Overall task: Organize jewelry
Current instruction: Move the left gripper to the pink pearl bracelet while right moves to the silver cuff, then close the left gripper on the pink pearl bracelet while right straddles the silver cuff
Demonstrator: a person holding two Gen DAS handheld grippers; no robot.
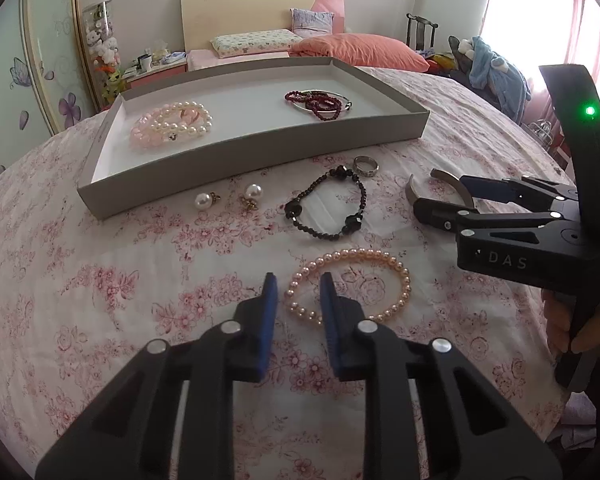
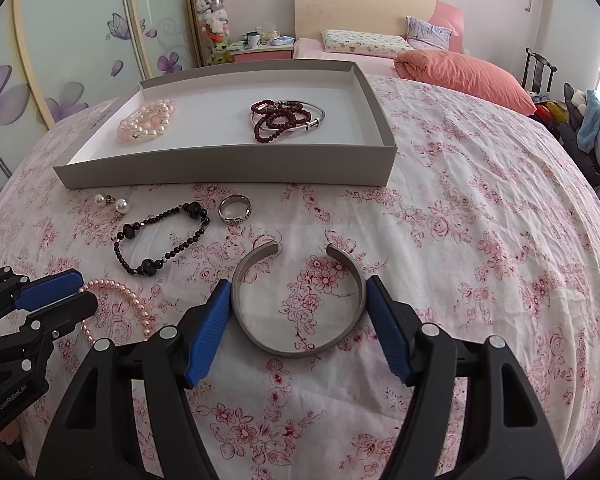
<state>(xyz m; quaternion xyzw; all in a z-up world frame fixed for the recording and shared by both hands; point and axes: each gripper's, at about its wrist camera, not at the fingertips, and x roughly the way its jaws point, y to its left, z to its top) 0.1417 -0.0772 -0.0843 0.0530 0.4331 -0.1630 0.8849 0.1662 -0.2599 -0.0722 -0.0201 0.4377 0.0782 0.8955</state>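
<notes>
A grey tray (image 1: 260,152) (image 2: 228,168) on the bed holds pearl and pink bracelets (image 1: 172,124) (image 2: 146,122) and dark red beads with a silver bangle (image 1: 320,104) (image 2: 286,118). On the bedspread lie two pearl earrings (image 1: 228,196) (image 2: 112,202), a black bead bracelet (image 1: 326,208) (image 2: 162,236), a silver ring (image 1: 366,166) (image 2: 235,209) and a peach pearl bracelet (image 1: 348,286) (image 2: 116,308). My right gripper (image 2: 298,292) (image 1: 440,196) is closed on a silver cuff bangle (image 2: 296,300) (image 1: 440,184), pads touching both sides. My left gripper (image 1: 298,284) (image 2: 66,292) is open over the peach bracelet's left edge.
The floral bedspread (image 2: 460,240) stretches to the right of the tray. Pillows (image 1: 360,50) and a headboard lie beyond the tray. A wardrobe with flower decals (image 2: 80,40) stands at the left, a chair with clothes (image 1: 496,68) at the right.
</notes>
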